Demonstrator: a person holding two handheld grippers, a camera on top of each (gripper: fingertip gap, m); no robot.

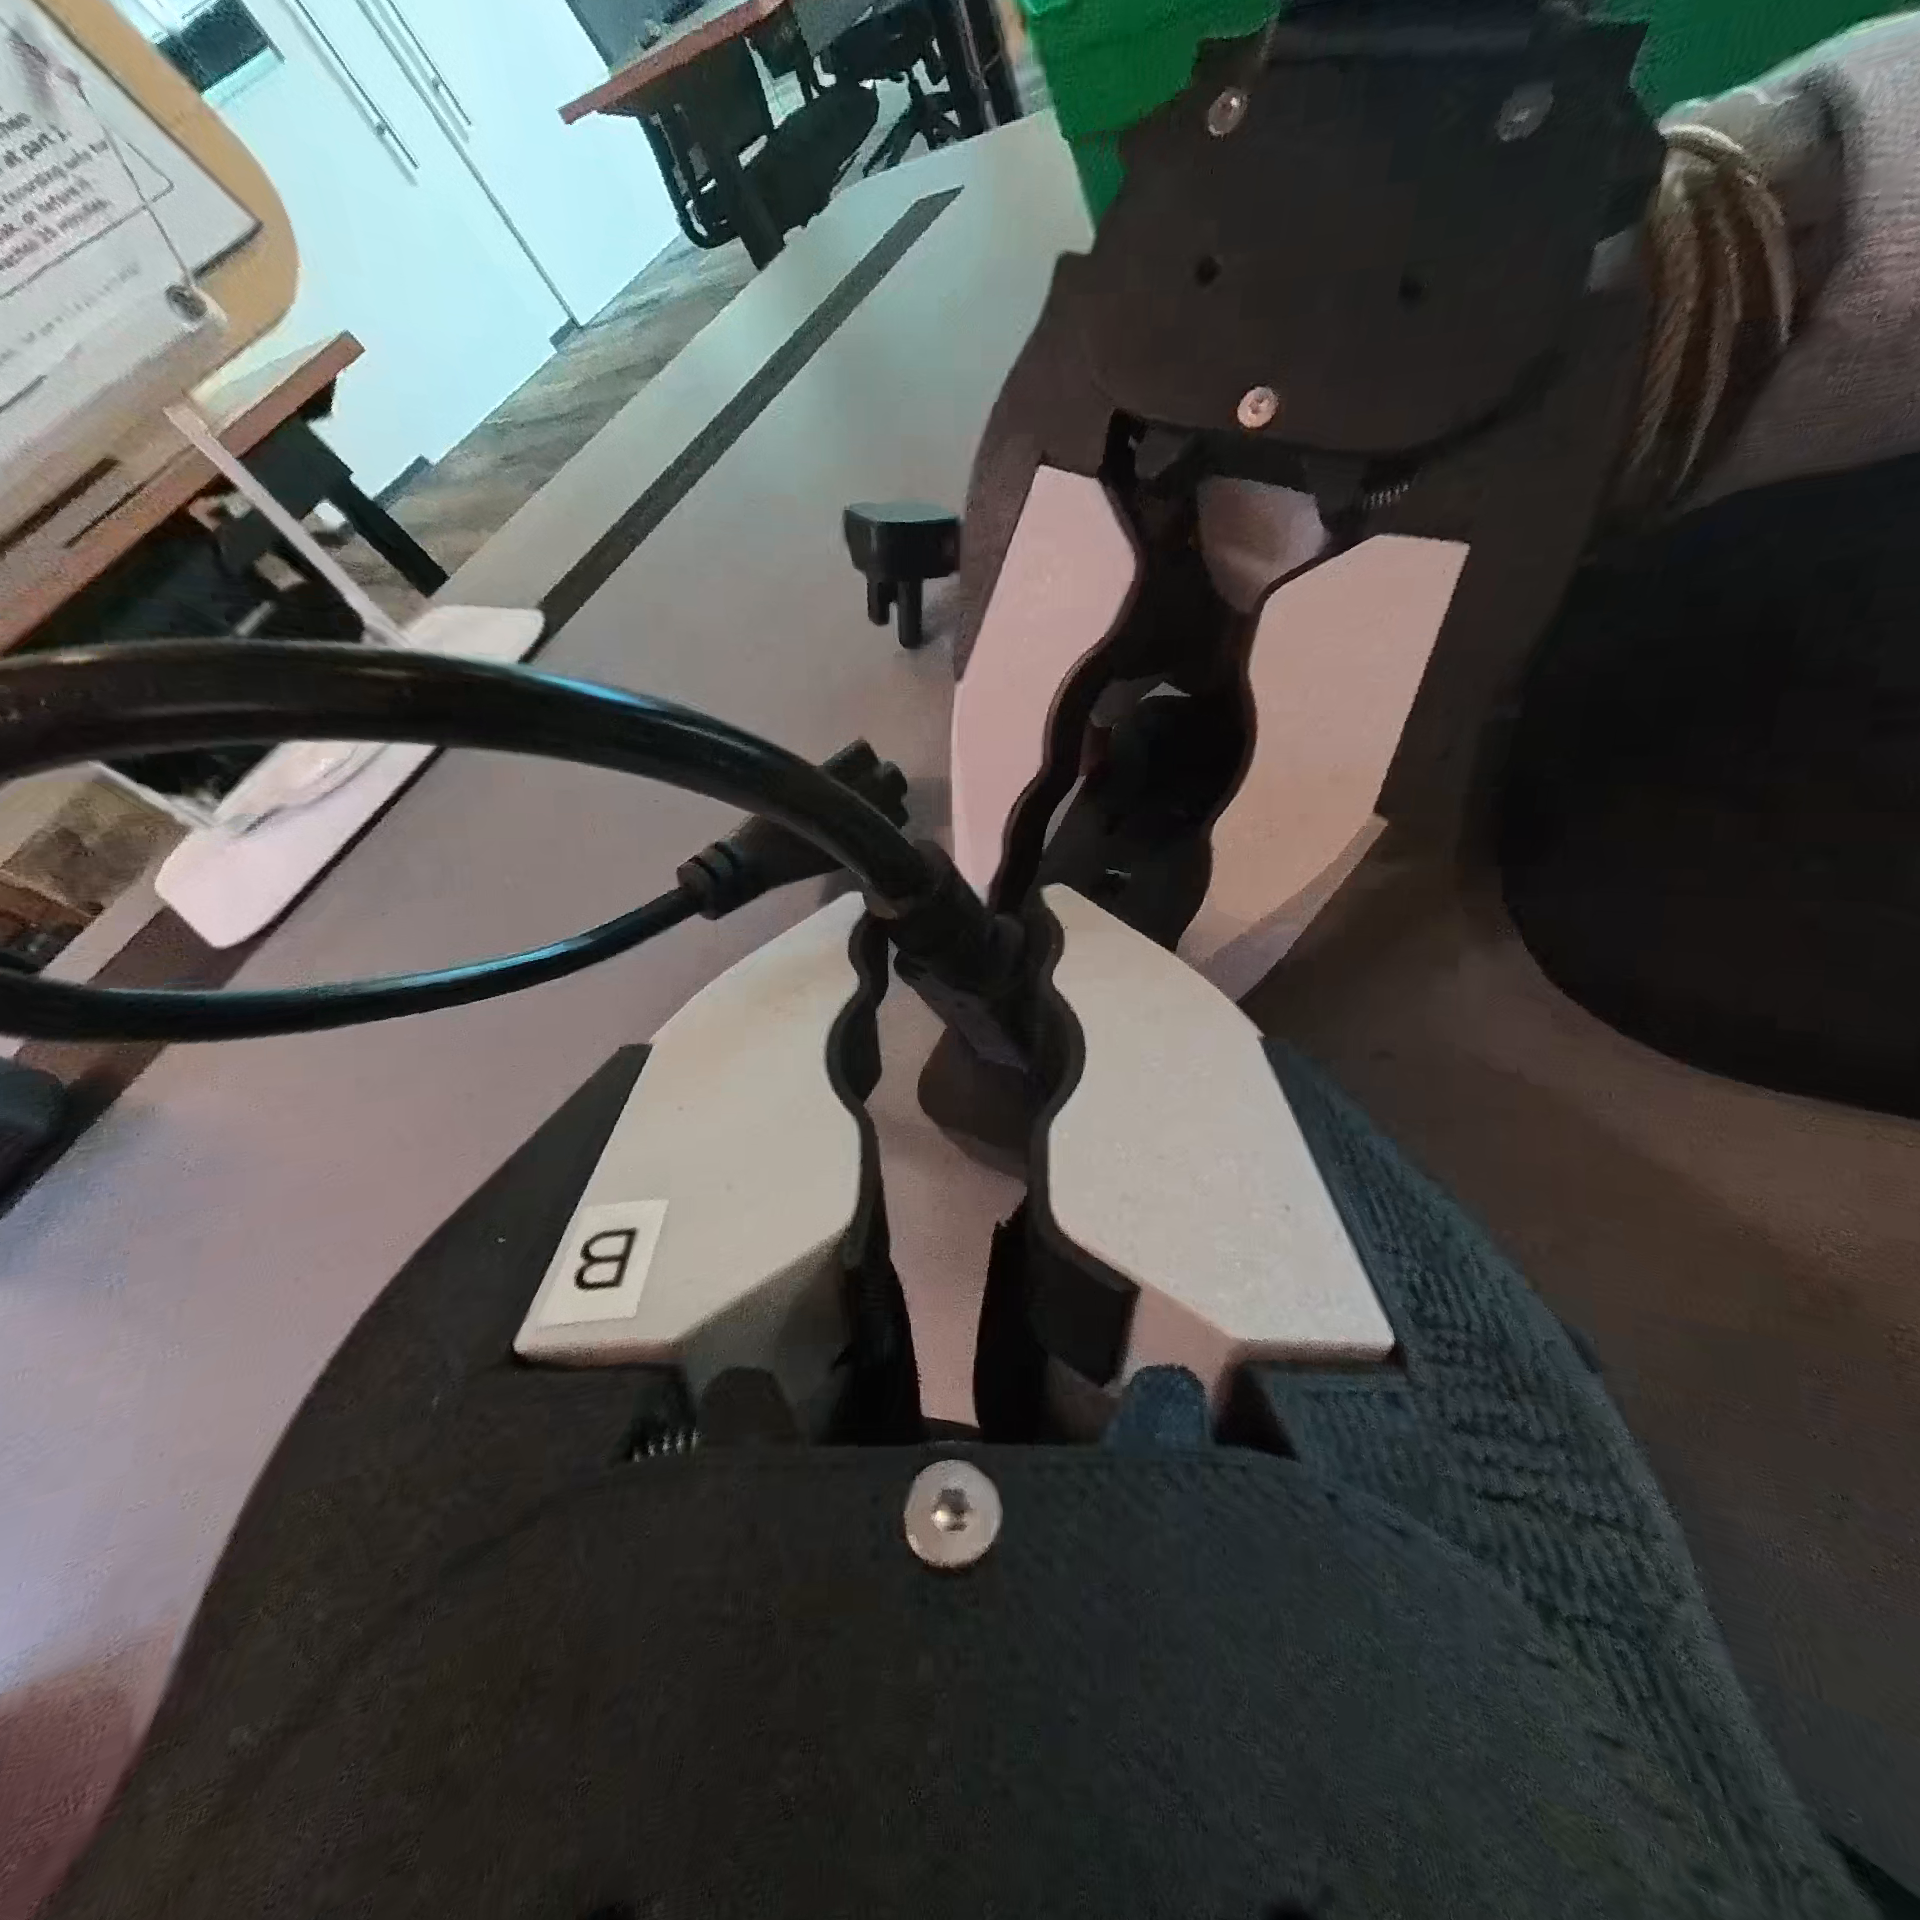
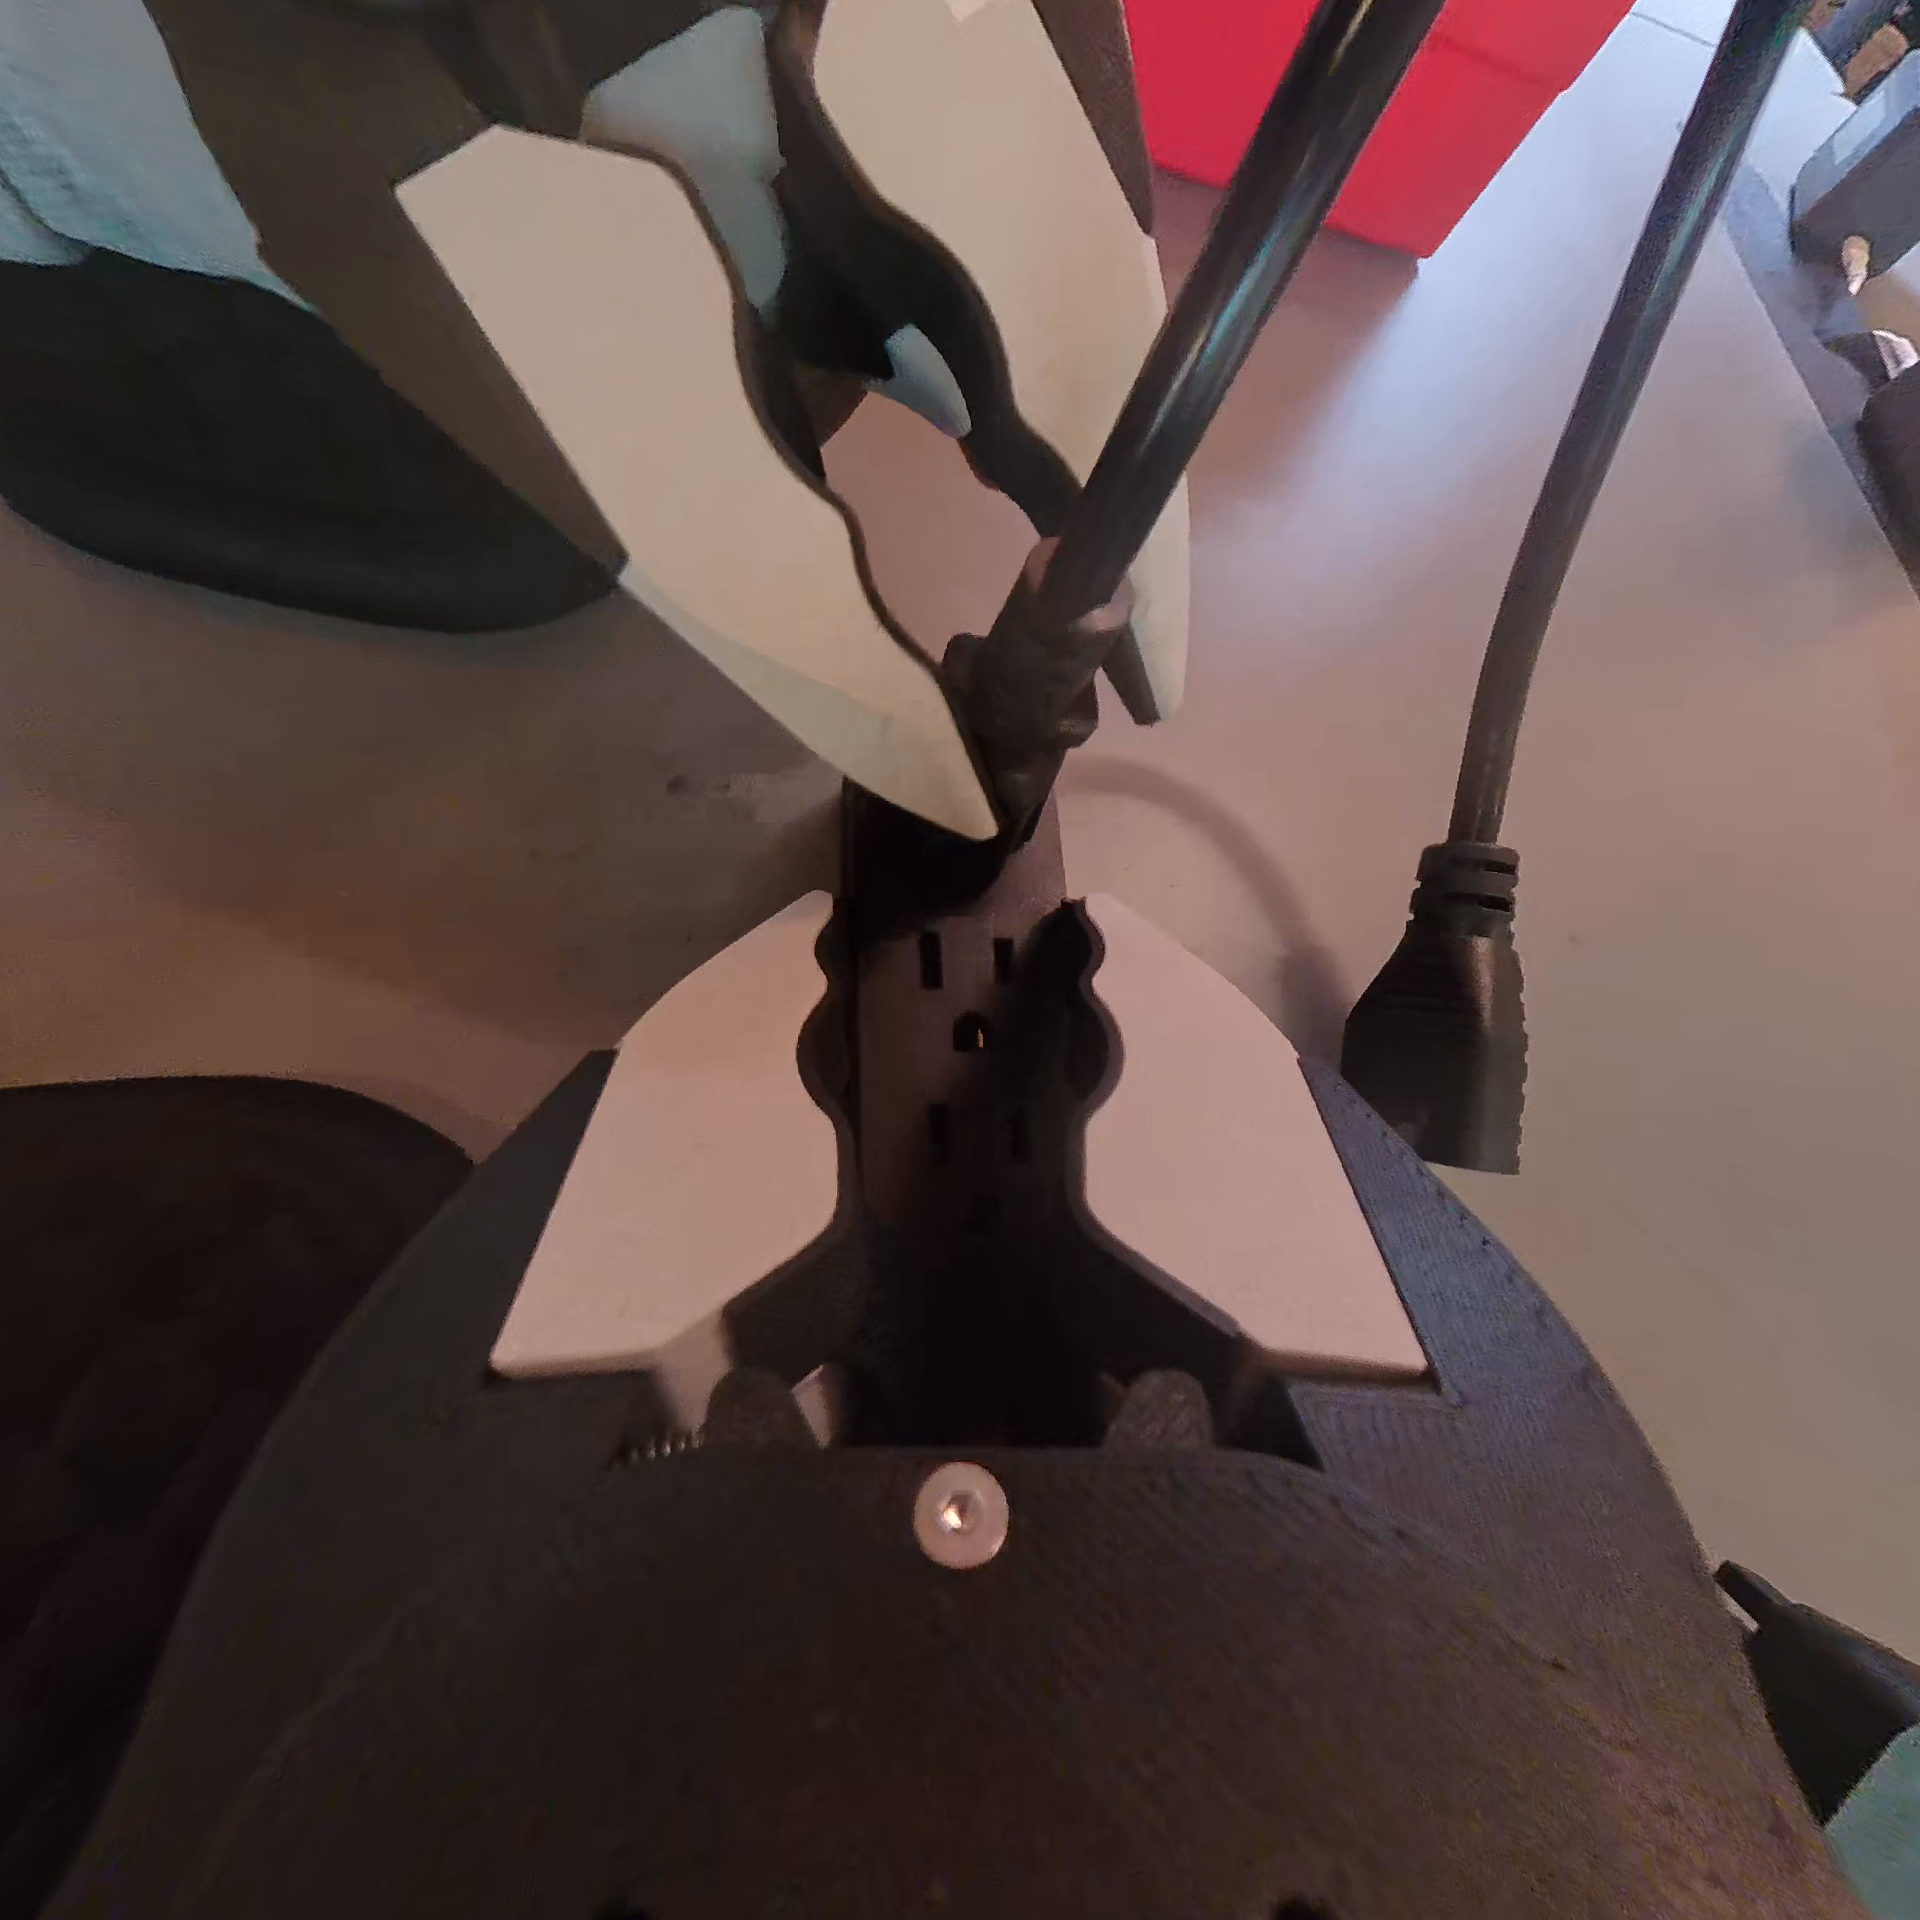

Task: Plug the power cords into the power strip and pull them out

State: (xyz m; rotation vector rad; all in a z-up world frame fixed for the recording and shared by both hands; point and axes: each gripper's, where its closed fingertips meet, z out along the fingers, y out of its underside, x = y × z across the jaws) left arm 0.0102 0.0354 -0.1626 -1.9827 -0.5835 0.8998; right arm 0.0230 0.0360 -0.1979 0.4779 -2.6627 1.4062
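The left hand-held gripper [image 1: 961, 982] is closed on a black plug [image 1: 961, 997], its white fingers [image 1: 748, 1122] pinching the plug body from both sides. The plug's cord [image 1: 436, 696] arches up and away to the left. In the right wrist view the same plug [image 2: 1023, 686] sits at the far end of the black power strip [image 2: 961, 1049], right at the strip's face; whether its prongs are seated in a socket cannot be told.

The right hand-held gripper [image 2: 961, 1039] clamps the strip across its width, one finger on each long side, with two unfilled sockets showing between them. The strip lies on the grey worktop [image 2: 364, 883], running straight away from this gripper toward the left one, so the two grippers face each other tip to tip.

A second cord's black connector [image 2: 1449, 1039] lies on the worktop just right of the right gripper, apart from the strip. Another black plug [image 1: 902, 556] lies farther off on the worktop, prongs showing.
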